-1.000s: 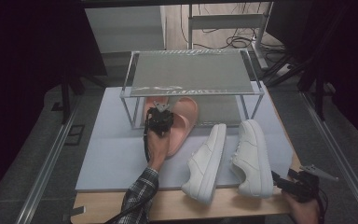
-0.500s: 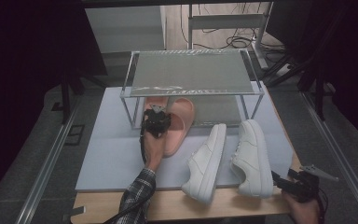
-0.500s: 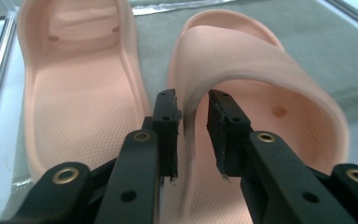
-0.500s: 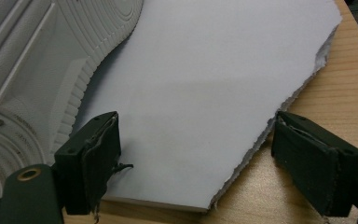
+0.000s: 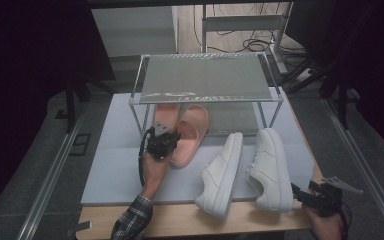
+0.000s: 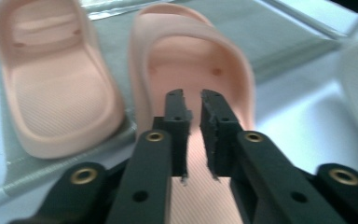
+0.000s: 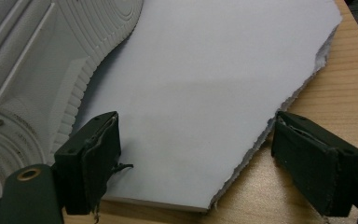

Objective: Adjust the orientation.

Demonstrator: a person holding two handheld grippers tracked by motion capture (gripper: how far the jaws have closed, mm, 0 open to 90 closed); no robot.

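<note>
Two pink slippers lie at the front of the rack: one [image 5: 166, 113] [image 6: 51, 93] partly under the shelf, the other [image 5: 192, 135] [image 6: 191, 51] beside it on the mat. My left gripper [image 5: 169, 136] [image 6: 192, 95] hovers over the heel end of the second slipper. Its jaws have just been closing and stand almost together, with nothing pinched between them. Two white sneakers [image 5: 222, 172] [image 5: 271, 167] lie on the mat at the right. My right gripper [image 5: 300, 194] [image 7: 196, 120] rests open at the front right corner, beside a sneaker's sole [image 7: 37, 70], jaws wide over the mat's edge.
A metal-framed rack with a mesh shelf [image 5: 205, 77] stands at the back of the pale mat [image 5: 115, 160] [image 7: 205, 70]. The mat lies on a wooden table [image 5: 190, 222] [image 7: 307, 93]. Dark floor, rails and cables surround the table.
My left gripper has drawn back toward the person, away from the rack, leaving both slippers uncovered. The right gripper and the sneakers have stayed put.
</note>
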